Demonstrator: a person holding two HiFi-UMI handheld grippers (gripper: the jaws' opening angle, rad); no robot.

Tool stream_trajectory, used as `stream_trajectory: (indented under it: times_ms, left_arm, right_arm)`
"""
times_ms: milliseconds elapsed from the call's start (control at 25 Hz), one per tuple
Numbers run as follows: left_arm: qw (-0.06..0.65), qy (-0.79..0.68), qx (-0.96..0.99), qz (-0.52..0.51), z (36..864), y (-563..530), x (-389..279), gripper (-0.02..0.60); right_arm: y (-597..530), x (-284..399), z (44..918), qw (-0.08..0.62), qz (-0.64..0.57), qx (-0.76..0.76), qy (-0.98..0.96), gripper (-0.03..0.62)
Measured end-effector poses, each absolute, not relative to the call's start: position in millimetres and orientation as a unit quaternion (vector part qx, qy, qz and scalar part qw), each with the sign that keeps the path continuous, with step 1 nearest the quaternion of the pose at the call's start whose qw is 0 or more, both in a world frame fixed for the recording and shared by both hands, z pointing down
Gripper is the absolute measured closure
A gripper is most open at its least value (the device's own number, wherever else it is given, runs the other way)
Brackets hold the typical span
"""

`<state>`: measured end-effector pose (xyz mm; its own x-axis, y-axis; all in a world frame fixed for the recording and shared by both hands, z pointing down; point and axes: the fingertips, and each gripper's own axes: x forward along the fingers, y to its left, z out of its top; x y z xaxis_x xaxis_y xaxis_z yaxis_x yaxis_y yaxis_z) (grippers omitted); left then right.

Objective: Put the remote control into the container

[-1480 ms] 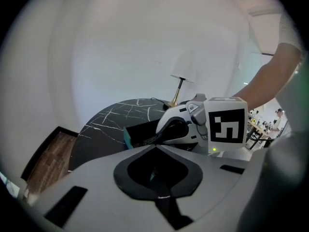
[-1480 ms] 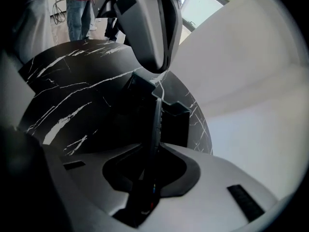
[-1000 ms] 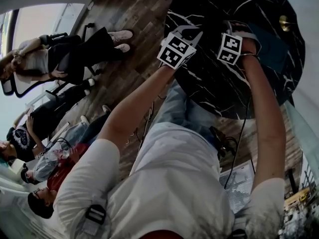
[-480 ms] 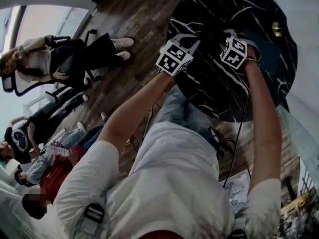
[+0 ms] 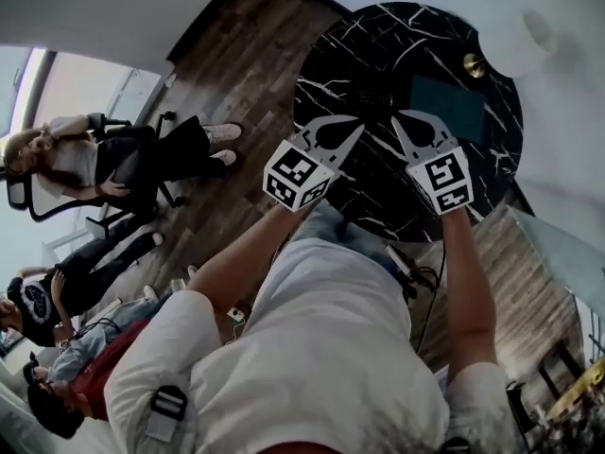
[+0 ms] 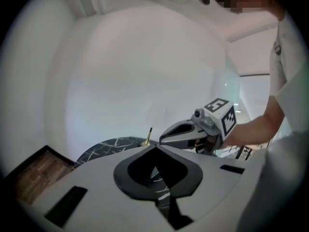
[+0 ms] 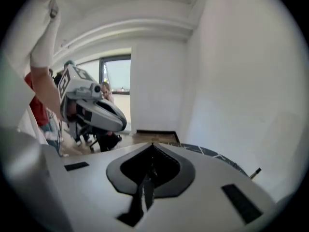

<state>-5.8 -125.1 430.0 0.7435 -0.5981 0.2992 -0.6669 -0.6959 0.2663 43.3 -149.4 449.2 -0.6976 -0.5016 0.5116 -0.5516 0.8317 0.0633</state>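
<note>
Both grippers are up in the air over the near side of the round black marbled surface point(image 5: 378, 41). The left gripper point(image 5: 359, 126) has its jaws closed tip to tip, with nothing between them. The right gripper point(image 5: 397, 118) has just been closing its jaws, and they too are pressed together with nothing in them. The two point forward side by side with a narrow gap between them, their marker cubes turned toward the head camera.

The teal container point(image 5: 447, 107) lies flat on the surface beyond the right gripper, clear of both pairs of jaws. The remote is hard to pick out. A dark dotted shape point(image 5: 371, 96) sits on the surface just beside the container's left edge, and I cannot tell whether that is it. A small brass piece point(image 5: 474, 64) stands near the container's far corner. Off to the left, people point(image 5: 95, 154) sit on chairs on the wooden floor point(image 5: 236, 64).
</note>
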Motion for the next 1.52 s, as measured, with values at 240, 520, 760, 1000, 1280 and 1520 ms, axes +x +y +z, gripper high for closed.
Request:
stream_trajectory:
  times_ms: [240,520,760,1000,1280,1520]
  left_arm:
    - [0.088,-0.282,0.955,0.001,301,-67,38,0.575]
    - [0.085,-0.273,0.957,-0.054,236,-15,57,0.575]
    - [0.068,-0.246,0.965,-0.065,219,13,84,0.575]
    - [0.072,-0.232,0.968,-0.055,223,24,100,0.575]
    - [0.074,-0.234,0.968,-0.057,222,28,101,0.575]
    - [0.081,-0.238,0.967,-0.048,228,26,100,0.575]
  right_arm:
    - [-82,64,320,0.104,0.042,0.357,-0.927,0.583]
    - [-6,75,236,0.000,0.060,0.409,-0.911,0.585]
    - [25,98,224,-0.017,0.042,0.442,-0.896,0.586]
    - [32,114,229,-0.015,0.038,0.460,-0.887,0.586]
    - [37,120,232,-0.013,0.039,0.469,-0.882,0.586]
    - [36,119,237,-0.018,0.051,0.466,-0.883,0.586]
